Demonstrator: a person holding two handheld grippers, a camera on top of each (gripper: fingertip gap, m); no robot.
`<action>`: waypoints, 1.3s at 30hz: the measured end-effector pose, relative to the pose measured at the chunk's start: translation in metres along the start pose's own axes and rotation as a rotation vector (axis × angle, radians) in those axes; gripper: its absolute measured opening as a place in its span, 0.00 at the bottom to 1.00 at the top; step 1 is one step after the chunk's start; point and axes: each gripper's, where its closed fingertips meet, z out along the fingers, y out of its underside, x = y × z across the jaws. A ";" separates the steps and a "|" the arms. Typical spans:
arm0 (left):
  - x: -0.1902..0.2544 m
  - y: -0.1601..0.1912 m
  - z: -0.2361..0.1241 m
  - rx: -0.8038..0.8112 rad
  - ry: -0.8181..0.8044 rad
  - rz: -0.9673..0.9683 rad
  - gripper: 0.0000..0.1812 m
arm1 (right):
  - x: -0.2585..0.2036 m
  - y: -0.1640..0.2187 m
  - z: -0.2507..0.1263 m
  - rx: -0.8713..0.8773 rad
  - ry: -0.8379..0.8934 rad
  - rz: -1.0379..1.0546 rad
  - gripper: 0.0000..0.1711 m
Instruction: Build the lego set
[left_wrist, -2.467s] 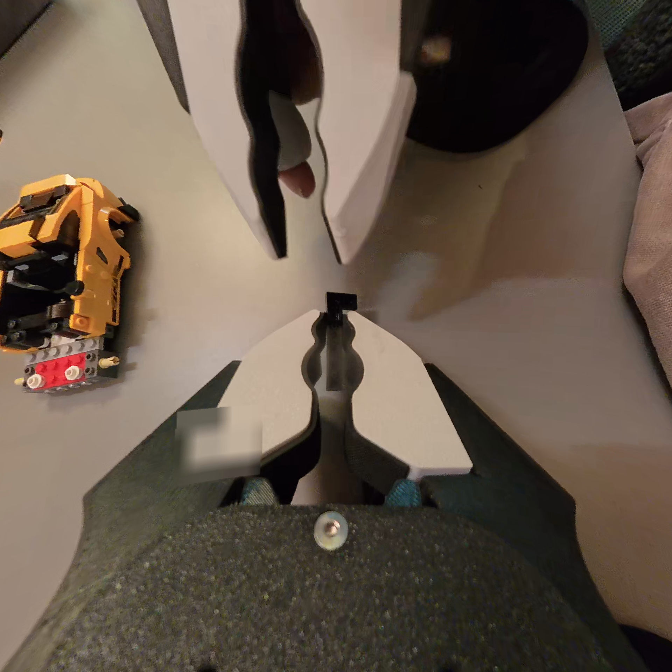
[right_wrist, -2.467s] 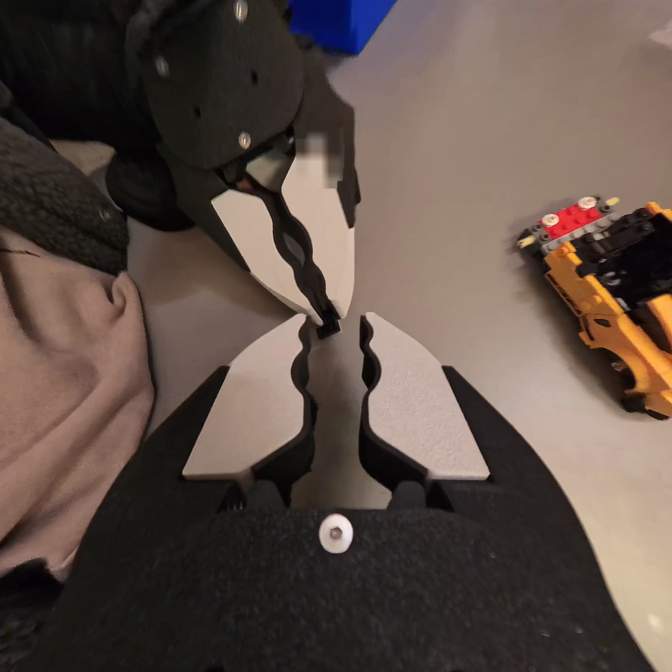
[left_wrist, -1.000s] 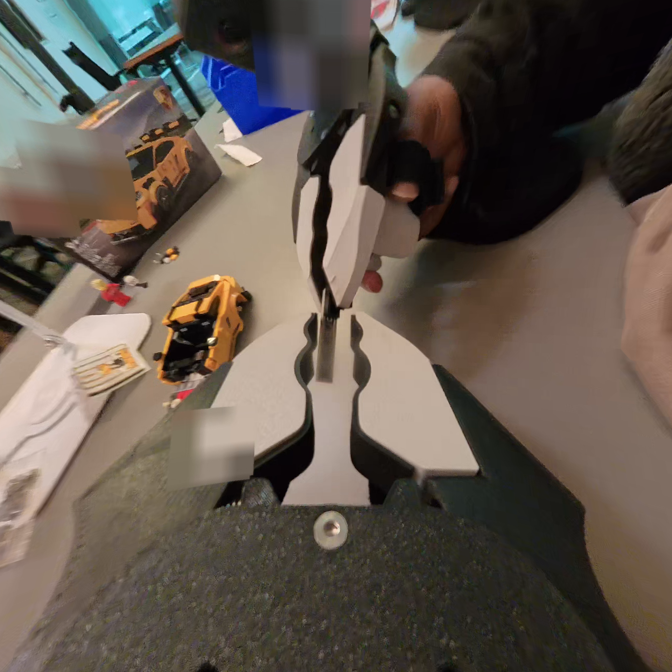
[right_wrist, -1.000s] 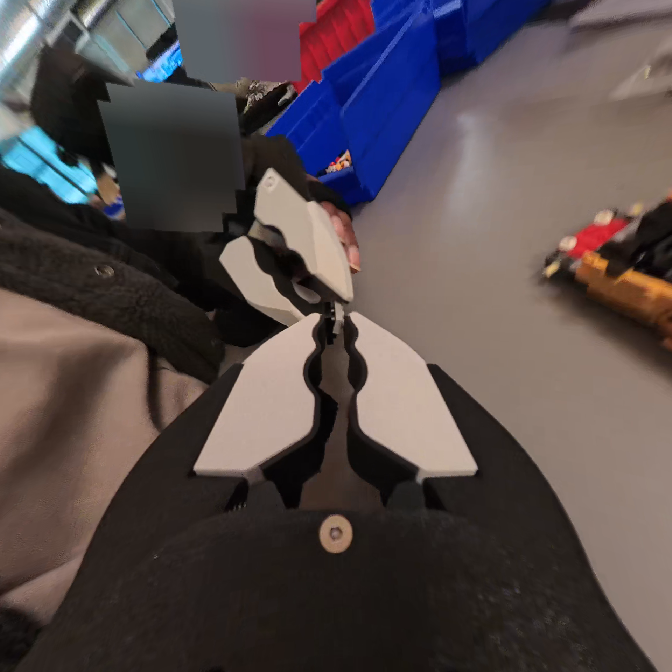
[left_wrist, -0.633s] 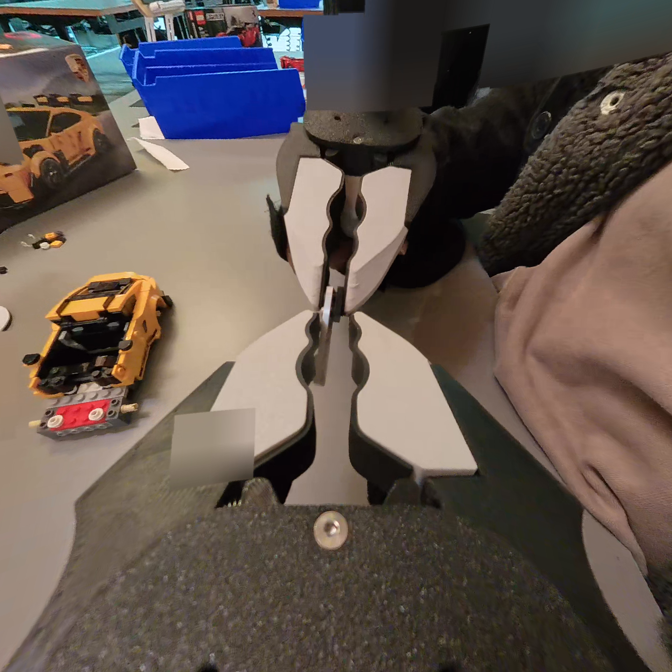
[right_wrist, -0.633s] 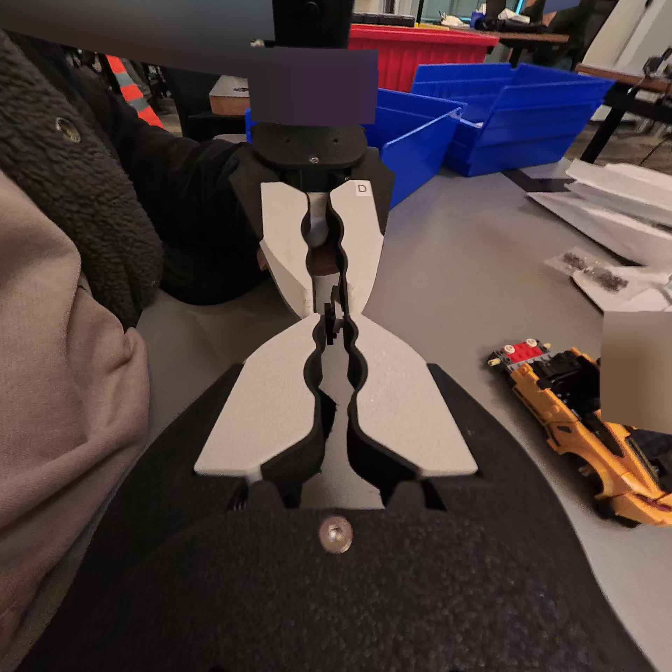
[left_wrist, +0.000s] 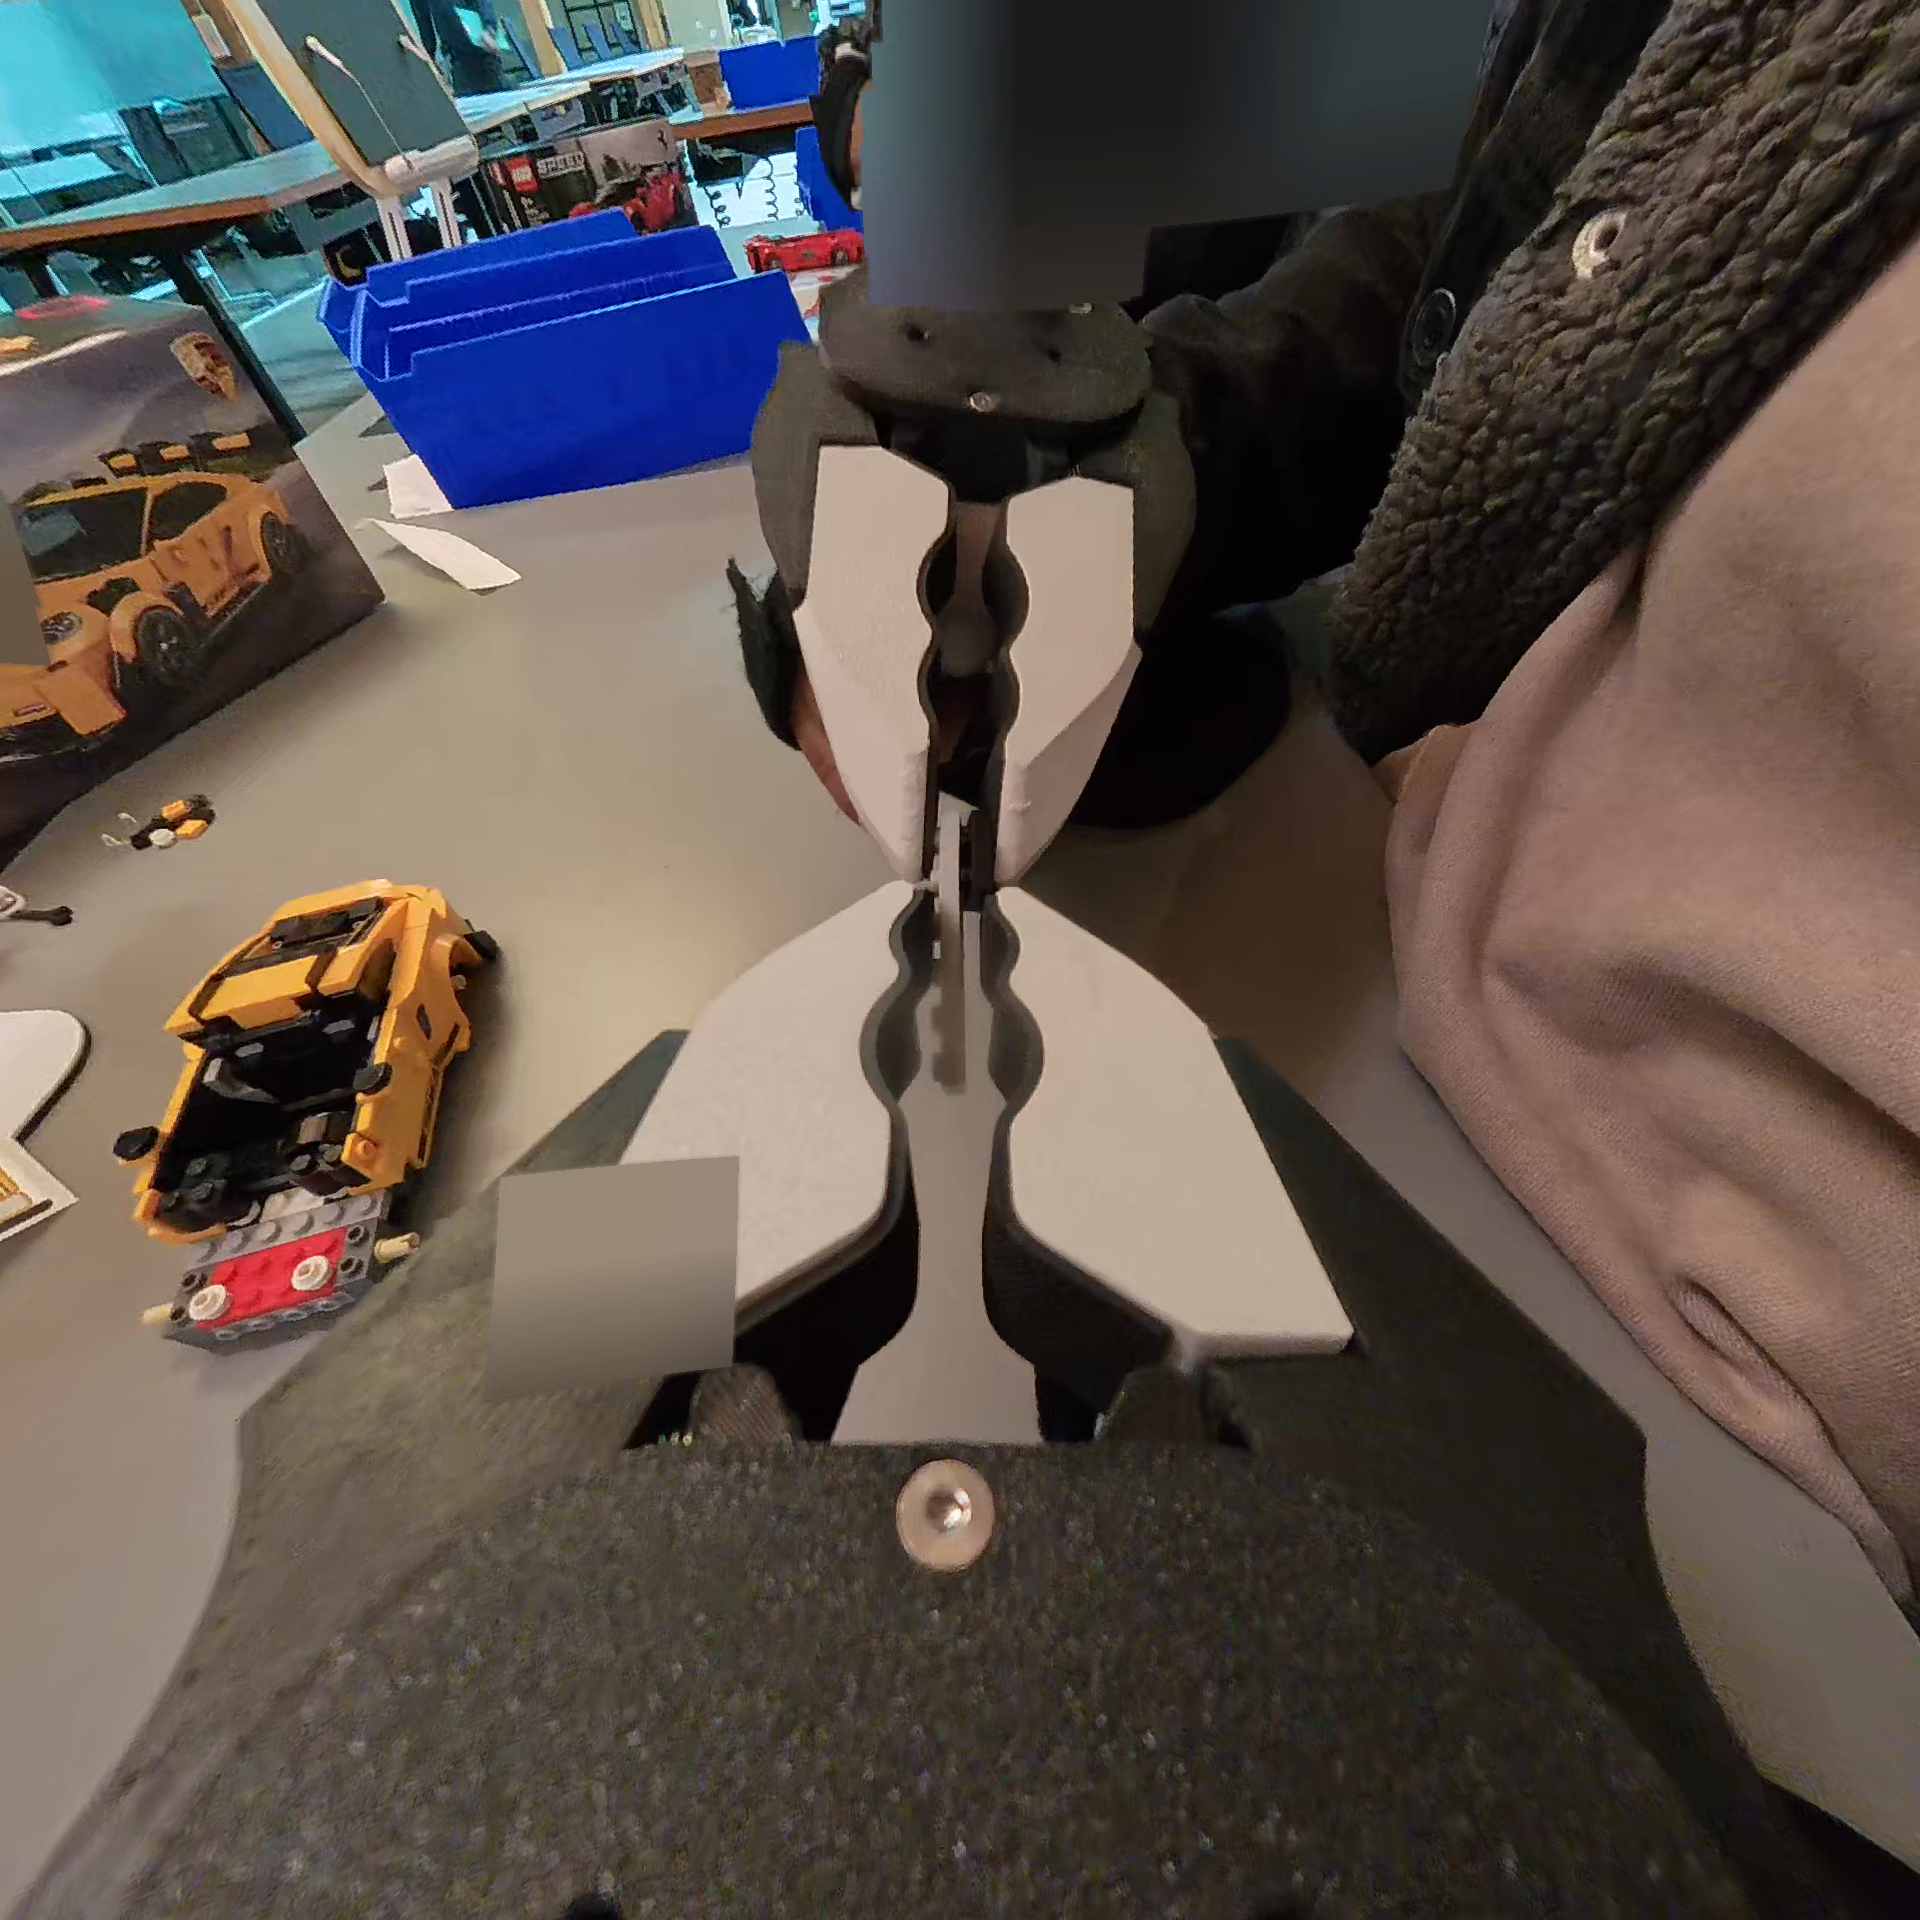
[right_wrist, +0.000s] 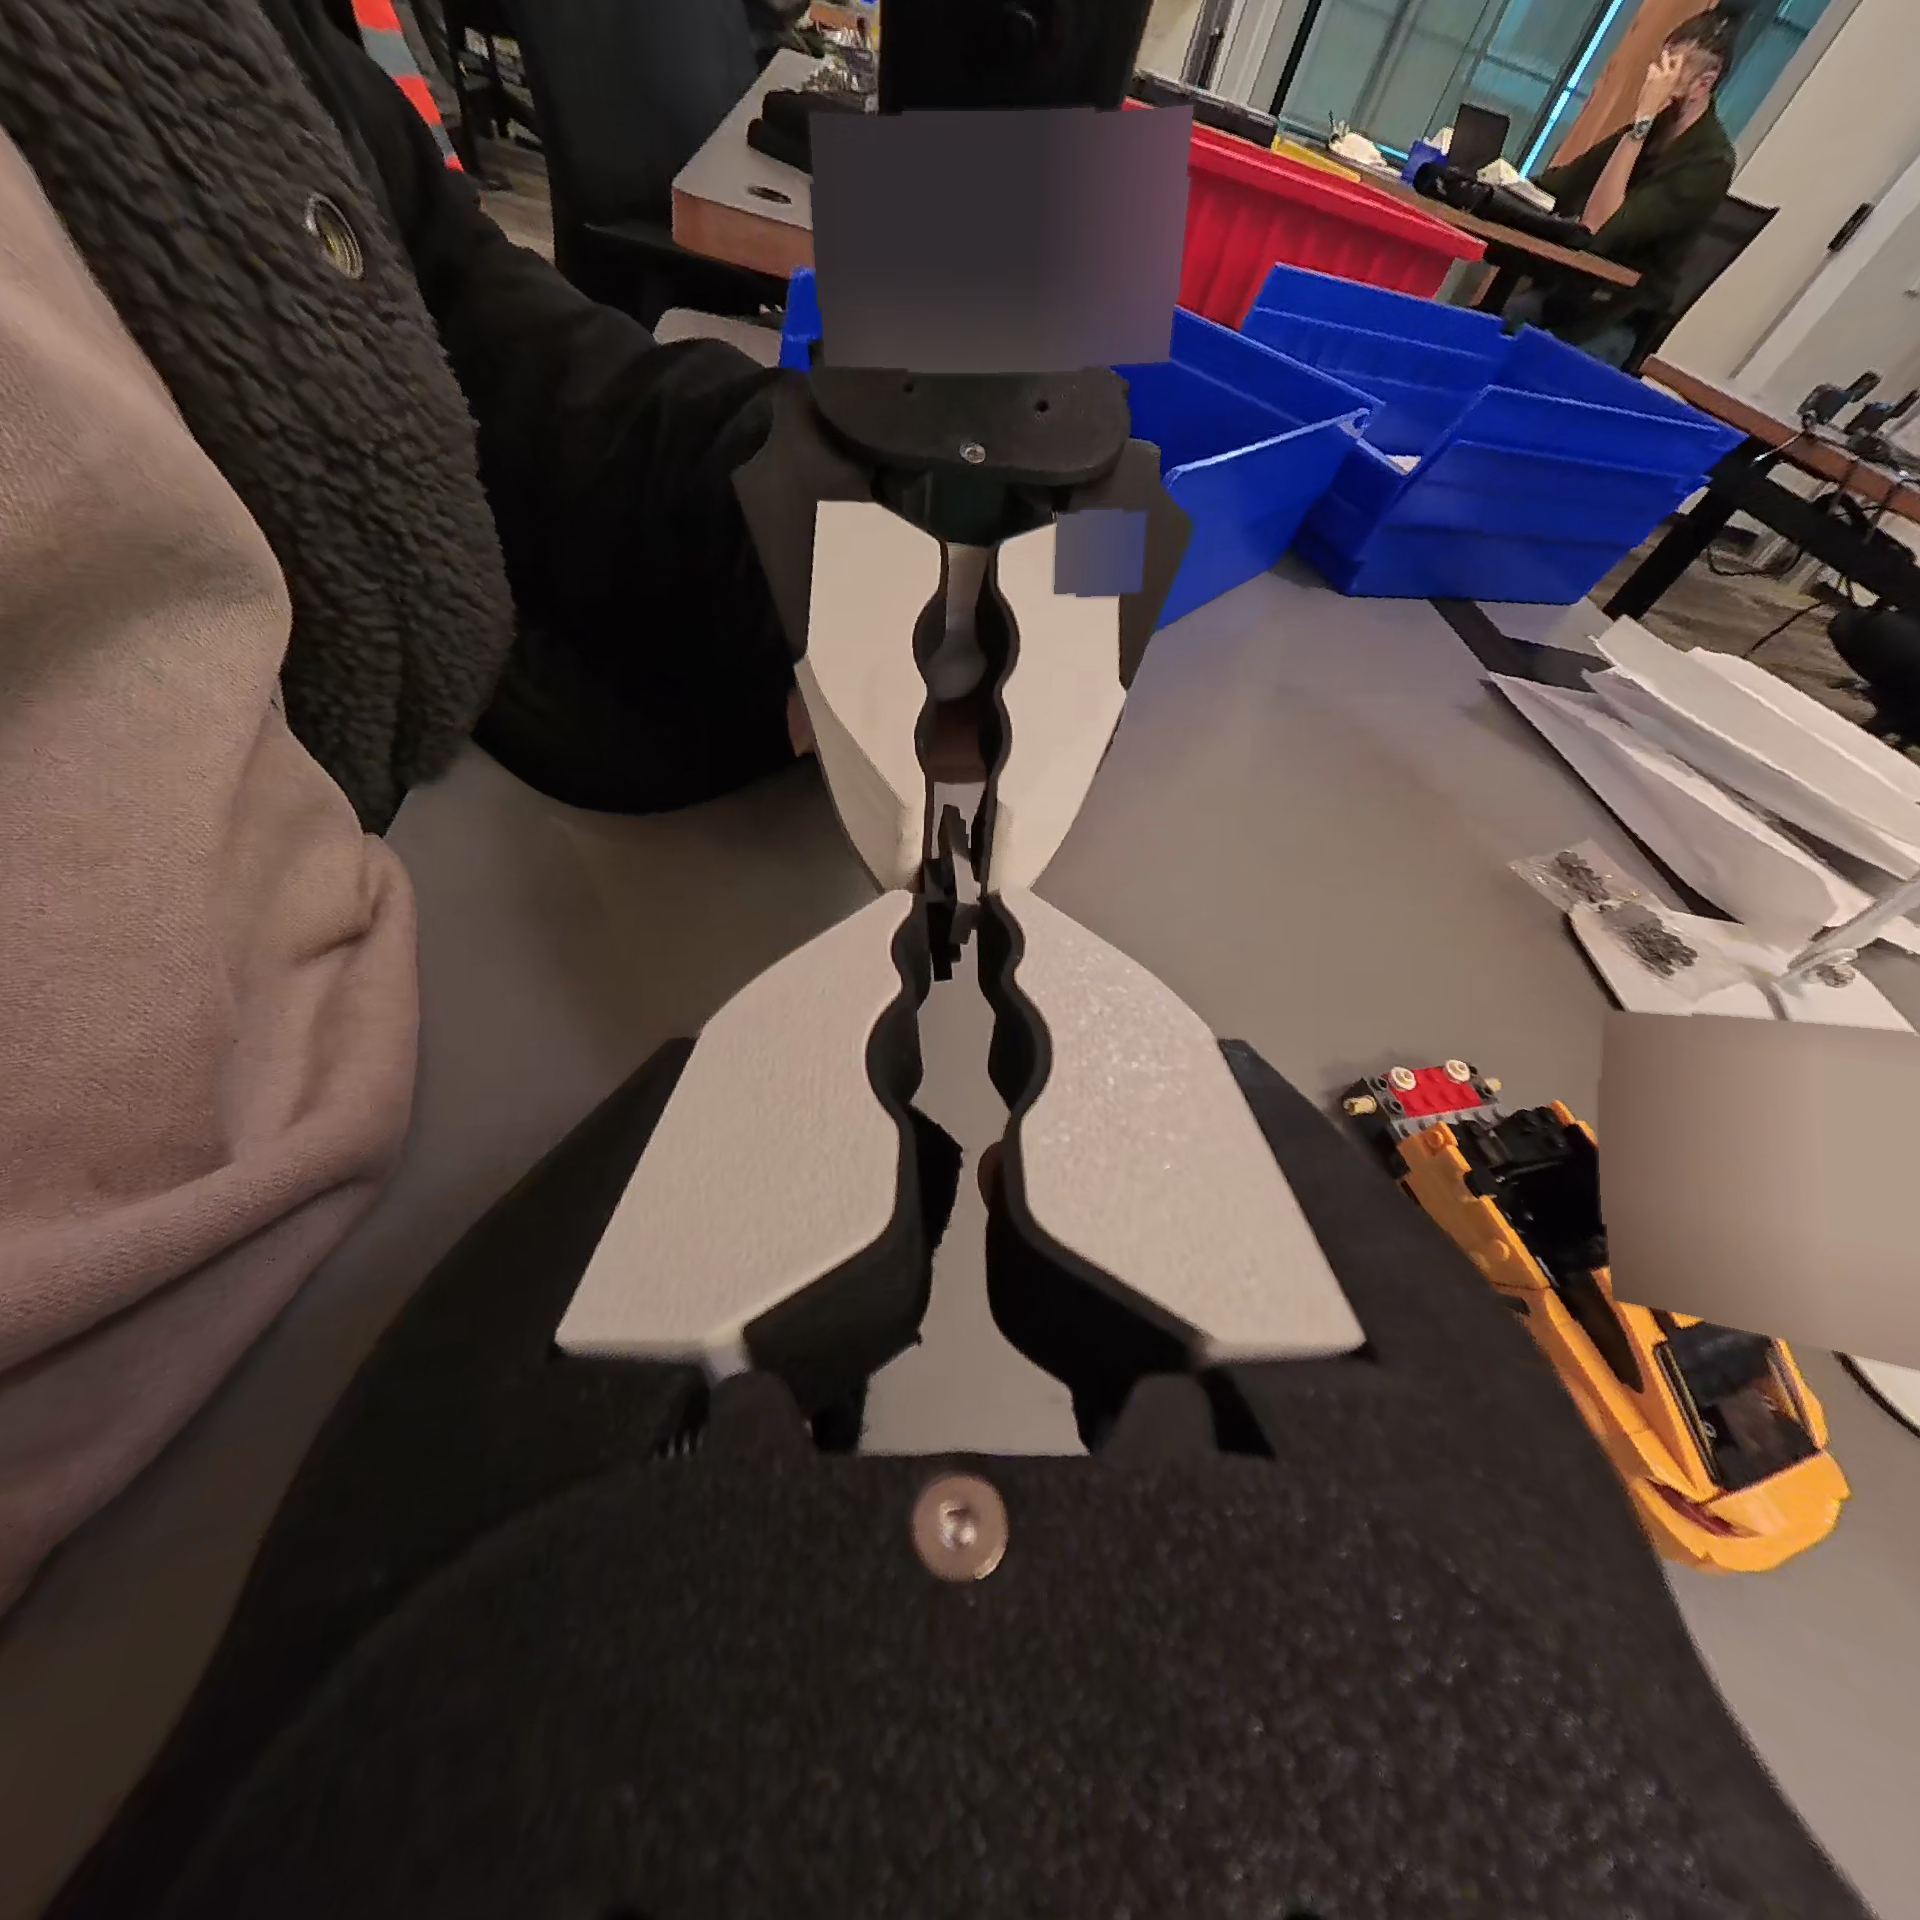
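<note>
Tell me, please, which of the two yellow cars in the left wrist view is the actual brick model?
The yellow car lying on the grey table left of the left gripper; the other is only printed on the box behind.

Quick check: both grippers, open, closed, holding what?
Left gripper: closed on a thin grey lego piece.
Right gripper: closed on a small black lego piece.

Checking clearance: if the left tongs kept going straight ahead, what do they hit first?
Almost certainly the right tongs, tip to tip with the left tongs, with small lego pieces pinched where they meet. No free gap shows ahead.
</note>
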 end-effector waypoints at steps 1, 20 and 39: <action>0.000 0.000 0.000 0.000 0.002 -0.001 0.05 | 0.000 0.000 0.000 -0.004 0.002 -0.003 0.05; 0.002 0.013 0.004 -0.080 -0.002 0.090 0.03 | -0.009 0.011 0.005 -0.094 -0.068 -0.023 0.10; 0.004 0.022 0.007 -0.111 0.038 0.016 0.05 | -0.005 0.019 0.010 -0.118 -0.101 0.038 0.05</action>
